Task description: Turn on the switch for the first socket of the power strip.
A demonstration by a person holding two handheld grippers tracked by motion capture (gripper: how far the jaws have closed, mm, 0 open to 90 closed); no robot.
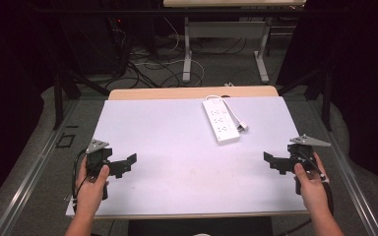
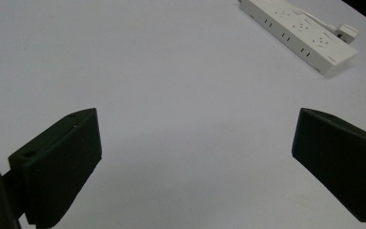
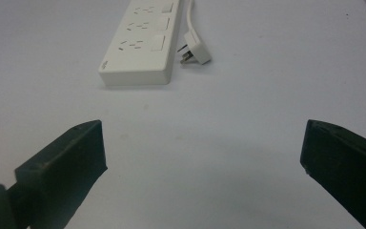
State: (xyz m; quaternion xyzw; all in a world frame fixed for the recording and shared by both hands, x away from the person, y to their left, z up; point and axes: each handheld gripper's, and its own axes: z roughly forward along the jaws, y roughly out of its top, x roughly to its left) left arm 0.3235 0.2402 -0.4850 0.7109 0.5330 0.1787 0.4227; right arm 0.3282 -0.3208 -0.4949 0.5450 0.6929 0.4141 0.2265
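From above we see our left gripper [image 1: 128, 164] and right gripper [image 1: 271, 161] at opposite table [image 1: 167, 147] edges, both spread wide and empty, well apart from the white power strip [image 1: 220, 120] at the far right, whose plug [image 3: 195, 50] prongs our right gripper view reveals.

A lab: dark curtains enclose a framed white table [image 1: 167, 147]; cables [image 1: 147, 69] sprawl over the floor behind
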